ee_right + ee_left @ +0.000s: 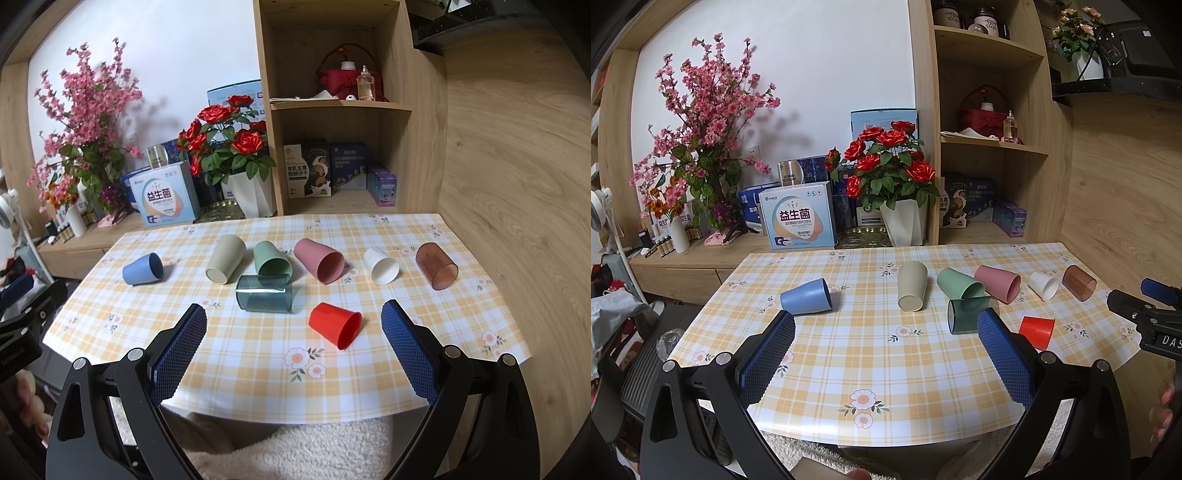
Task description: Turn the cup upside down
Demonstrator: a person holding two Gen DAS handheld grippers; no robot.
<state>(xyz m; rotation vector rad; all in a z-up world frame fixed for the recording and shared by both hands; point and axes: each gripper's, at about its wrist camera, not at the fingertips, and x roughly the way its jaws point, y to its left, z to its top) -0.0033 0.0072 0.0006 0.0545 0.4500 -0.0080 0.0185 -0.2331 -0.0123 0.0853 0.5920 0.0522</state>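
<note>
left claw (pixel 886 325) agape, empty | right claw (pixel 294 315) agape, empty | risk: red plastic cup (pixel 335 325) lying sideways on checked bench (pixel 258 369) could roll from a glancing pinch

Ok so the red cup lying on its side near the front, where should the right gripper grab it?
Grip the red cup across its tapered wall, about mid-body. It lies on its side, apart from the other cups, mouth toward the right gripper, whose jaws stand wide open just before it. Coming from above with fingers straddling both sides probably leaves room to rotate it mouth-down.
</note>
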